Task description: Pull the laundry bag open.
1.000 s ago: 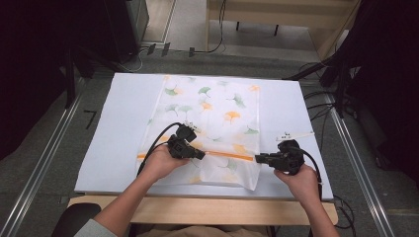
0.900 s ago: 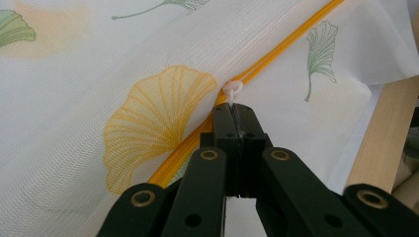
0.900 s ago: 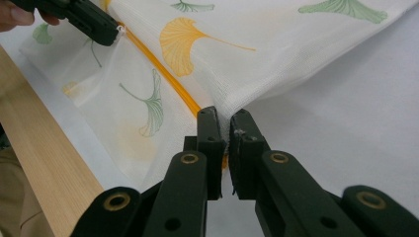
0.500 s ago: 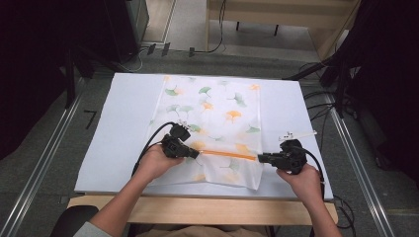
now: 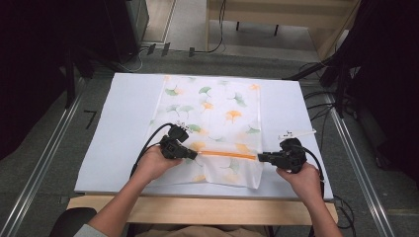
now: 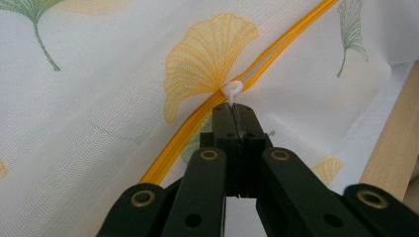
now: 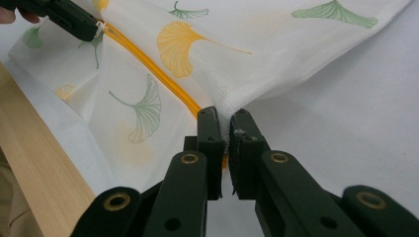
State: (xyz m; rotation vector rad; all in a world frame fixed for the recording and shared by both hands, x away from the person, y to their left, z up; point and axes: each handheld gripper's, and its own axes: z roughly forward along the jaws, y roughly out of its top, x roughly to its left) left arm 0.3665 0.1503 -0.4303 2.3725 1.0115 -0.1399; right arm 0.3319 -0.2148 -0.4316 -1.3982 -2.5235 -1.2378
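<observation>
High view: a white mesh zip bag [image 5: 212, 123] printed with ginkgo leaves is seen flat on a white table sheet [image 5: 123, 123], its orange zipper [image 5: 228, 155] running across the near part of the bag, close to the person's side. The left gripper [image 5: 193, 154] is placed at the zipper's left end, the right gripper [image 5: 261, 157] at the bag's right edge, both held level and pointed at each other. Left gripper view: the jaws are clenched on the small white zipper pull [image 6: 231, 91], which sits on the orange track; the two orange lines are seen apart beyond the slider, so that stretch is judged open, though which way it closes cannot be told. Right gripper view: the jaws are pinched on the bag's edge fabric [image 7: 232, 111] right where the zipper ends, with the cloth lifted a little into a ridge; the left gripper [image 7: 97, 30] is seen farther off at the pull. Step in hand is judged to be working the zipper, one claw anchoring the bag and the other driving the slider. The next move calls for a straight pull along the track, with the anchor held firm so the mesh is not bunched. Edges: the wooden table edge [image 7: 39, 163] lies just beside the bag's near side, so little room is left toward the person; open sheet is available to the left, right and far side.
</observation>
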